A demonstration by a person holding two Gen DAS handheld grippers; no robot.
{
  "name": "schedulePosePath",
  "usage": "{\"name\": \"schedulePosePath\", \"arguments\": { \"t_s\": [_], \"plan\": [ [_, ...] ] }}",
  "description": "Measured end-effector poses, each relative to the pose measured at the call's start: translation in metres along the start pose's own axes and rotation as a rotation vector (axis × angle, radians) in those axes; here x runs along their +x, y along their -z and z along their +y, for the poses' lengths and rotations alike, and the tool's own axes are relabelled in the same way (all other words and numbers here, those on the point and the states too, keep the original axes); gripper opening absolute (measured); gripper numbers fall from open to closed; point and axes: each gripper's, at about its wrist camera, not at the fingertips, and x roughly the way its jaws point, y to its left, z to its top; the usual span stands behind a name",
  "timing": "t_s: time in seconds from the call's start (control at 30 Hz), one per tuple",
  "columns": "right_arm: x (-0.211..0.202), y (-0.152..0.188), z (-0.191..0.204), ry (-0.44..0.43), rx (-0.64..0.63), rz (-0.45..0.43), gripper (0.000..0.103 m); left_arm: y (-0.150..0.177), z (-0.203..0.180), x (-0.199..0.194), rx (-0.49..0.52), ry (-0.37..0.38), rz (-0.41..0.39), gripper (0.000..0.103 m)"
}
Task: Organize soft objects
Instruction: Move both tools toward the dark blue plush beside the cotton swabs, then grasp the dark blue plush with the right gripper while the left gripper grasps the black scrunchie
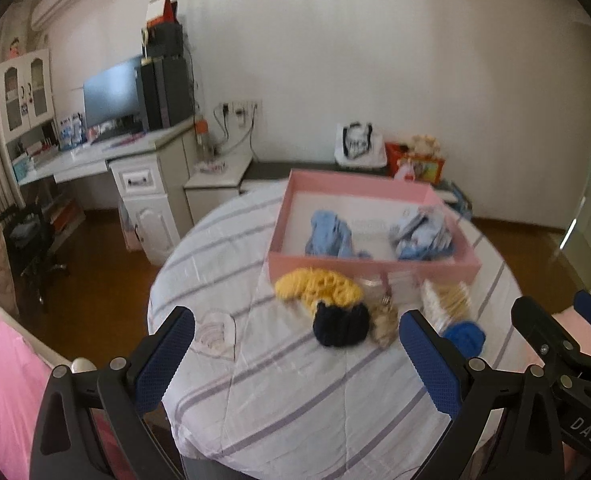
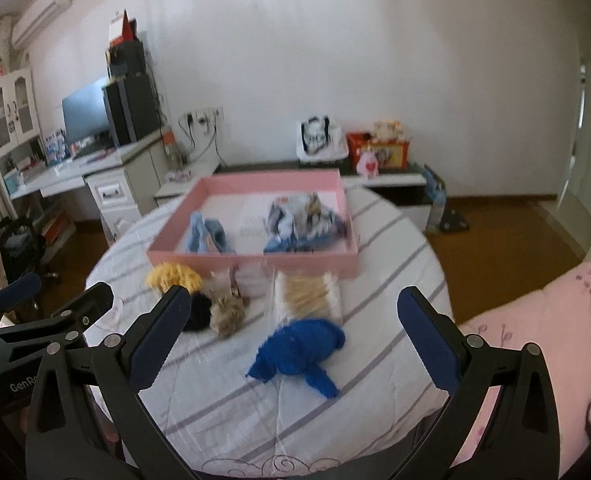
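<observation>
Lying lengthwise toward the pink box (image 2: 251, 261), blue knit (image 2: 299, 350), both grippers' fingers (image 2: 157, 342) spread, empty.

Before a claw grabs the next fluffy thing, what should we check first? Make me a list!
1. Left claw open and empty: ok.
2. Right claw open and empty: ok.
3. Pink box has bare floor between the blue cloth and the patterned cloth pile: ok.
4. Blue knitted piece lies apart from the others, in front of the right claw: ok.
5. Yellow knitted piece free to lift alone: not ok, the dark pom-pom touches it.
6. Pictures sharp enough to aim: not ok, both are blurred.
</observation>
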Motion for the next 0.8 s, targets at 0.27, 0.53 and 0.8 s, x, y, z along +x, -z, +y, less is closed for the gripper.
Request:
{"name": "schedulePosePath", "arguments": {
  "t_s": [0.27,0.53,0.8],
  "plan": [
    [0.039,0.023,-0.003,0.004,0.021,0.135,0.103,0.011,-0.001,0.054,0.025,-0.002,0.133,0.101],
    [0.078,0.044,0.005,-0.012,0.012,0.257,0.102,0.026,0.009,0.107,0.016,-0.010,0.255,0.100],
    [0.102,0.051,0.018,-0.046,-0.010,0.320,0.082,0.034,0.017,0.145,0.004,-0.007,0.323,0.099]
  ]
}}
